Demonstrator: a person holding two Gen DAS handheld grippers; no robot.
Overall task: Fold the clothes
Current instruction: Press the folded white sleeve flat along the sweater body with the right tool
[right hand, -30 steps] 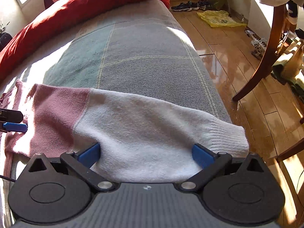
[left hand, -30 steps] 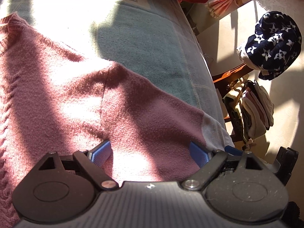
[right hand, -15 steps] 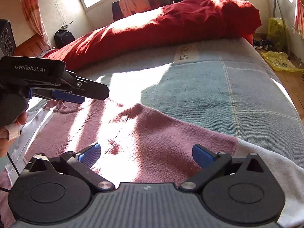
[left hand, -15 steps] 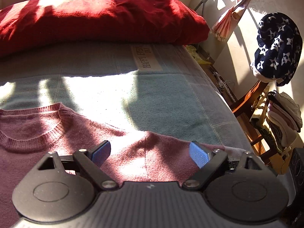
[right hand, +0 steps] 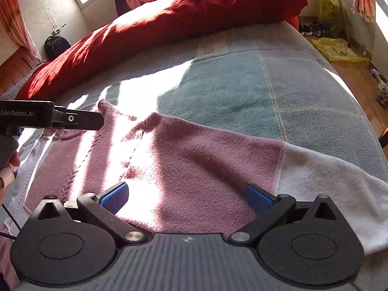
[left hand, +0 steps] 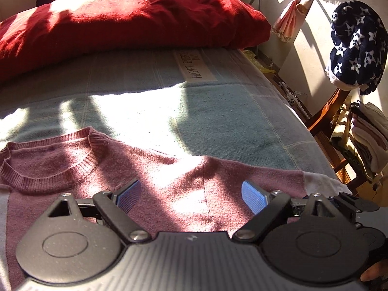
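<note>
A pink knitted sweater [left hand: 150,169] lies spread flat on a bed [left hand: 218,111], close to the bed's near edge, front side up. Its ribbed round neckline [left hand: 48,167] points toward the far end of the bed. One sleeve [right hand: 242,165] stretches out toward the bed's right edge; the sleeve is pink near the shoulder and changes to white [right hand: 334,184] lower down, and the white part reaches the bed's right edge. Strong sunlight falls in bright patches across the sweater and the bed.

The bed is covered with a pale blue-green blanket [right hand: 242,89] with thin checked lines and a printed label [left hand: 194,65] near its far end. A thick red duvet [left hand: 121,21] is bunched along the far end of the bed.

The left hand-held gripper [left hand: 191,195] hovers over the sweater's shoulder area, beside the neckline, its blue pads [left hand: 128,194] spread wide apart with nothing between them. In the right wrist view it shows from the side at the left, over the sweater's neckline. The right hand-held gripper [right hand: 186,197] hovers over the pink upper part of the sleeve, its blue pads [right hand: 114,197] also spread wide and gripping nothing.

Past the bed's right edge stands a wooden chair [left hand: 332,106] with a dark blue star-patterned garment [left hand: 356,51] draped over its back and a stack of folded clothes [left hand: 363,140] on its seat. A yellow plastic bag [right hand: 337,49] lies on the wooden floor [right hand: 359,77] there.
</note>
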